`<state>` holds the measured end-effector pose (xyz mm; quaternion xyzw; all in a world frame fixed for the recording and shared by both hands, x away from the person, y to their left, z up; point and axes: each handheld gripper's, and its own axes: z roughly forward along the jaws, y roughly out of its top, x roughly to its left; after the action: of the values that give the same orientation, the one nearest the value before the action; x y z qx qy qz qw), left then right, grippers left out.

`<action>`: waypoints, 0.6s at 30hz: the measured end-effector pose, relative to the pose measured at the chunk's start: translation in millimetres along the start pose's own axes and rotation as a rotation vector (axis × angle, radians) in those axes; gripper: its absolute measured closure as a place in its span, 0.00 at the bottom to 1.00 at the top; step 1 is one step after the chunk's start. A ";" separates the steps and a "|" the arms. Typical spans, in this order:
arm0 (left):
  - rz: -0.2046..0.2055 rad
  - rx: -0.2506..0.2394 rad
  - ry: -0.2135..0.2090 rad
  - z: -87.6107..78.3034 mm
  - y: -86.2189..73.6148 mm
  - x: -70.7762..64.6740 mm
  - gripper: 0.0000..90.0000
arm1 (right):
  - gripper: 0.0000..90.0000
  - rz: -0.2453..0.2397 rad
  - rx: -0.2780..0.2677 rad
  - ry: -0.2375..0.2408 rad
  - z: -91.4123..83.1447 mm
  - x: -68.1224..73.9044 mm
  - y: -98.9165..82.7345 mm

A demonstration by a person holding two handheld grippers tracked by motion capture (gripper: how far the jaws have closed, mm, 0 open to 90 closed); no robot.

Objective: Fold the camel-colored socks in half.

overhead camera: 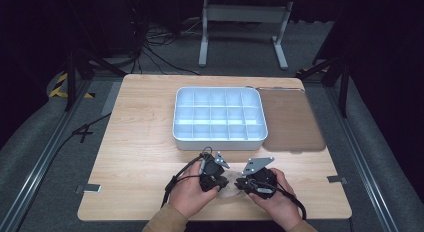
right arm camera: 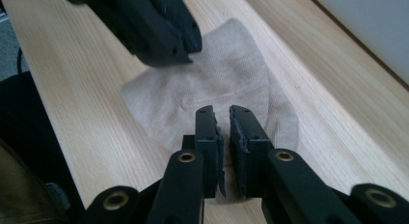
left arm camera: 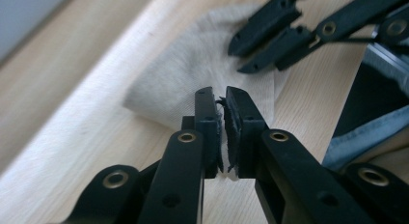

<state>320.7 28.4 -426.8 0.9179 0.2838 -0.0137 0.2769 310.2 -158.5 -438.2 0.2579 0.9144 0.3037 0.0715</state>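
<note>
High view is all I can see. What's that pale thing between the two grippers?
Observer: A small beige woven cloth, lying on the wooden table.
Operator: Is the right gripper biting it?
Observer: Not plainly. The right gripper sits over the cloth's near edge, with a slim gap between its jaws.
Operator: And the left one?
Observer: The left gripper is at another edge of the cloth. Its jaws almost touch, and I cannot tell whether any cloth is pinched between them.
</note>
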 end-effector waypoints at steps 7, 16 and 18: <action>0.025 0.061 -0.009 19.6 1.6 -1.2 0.95 | 0.89 0.038 0.022 -0.008 3.6 -10.0 -12.7; 0.011 0.028 -0.026 16.8 1.6 0.7 0.93 | 0.89 0.057 0.005 -0.002 6.5 -13.7 -18.9; 0.006 -0.036 -0.001 11.6 2.3 1.4 0.93 | 0.89 0.056 0.005 -0.003 6.6 -13.4 -18.8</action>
<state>324.6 21.5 -435.7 0.9136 0.2811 -0.0083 0.2936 315.5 -174.8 -455.0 0.2842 0.9074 0.3030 0.0639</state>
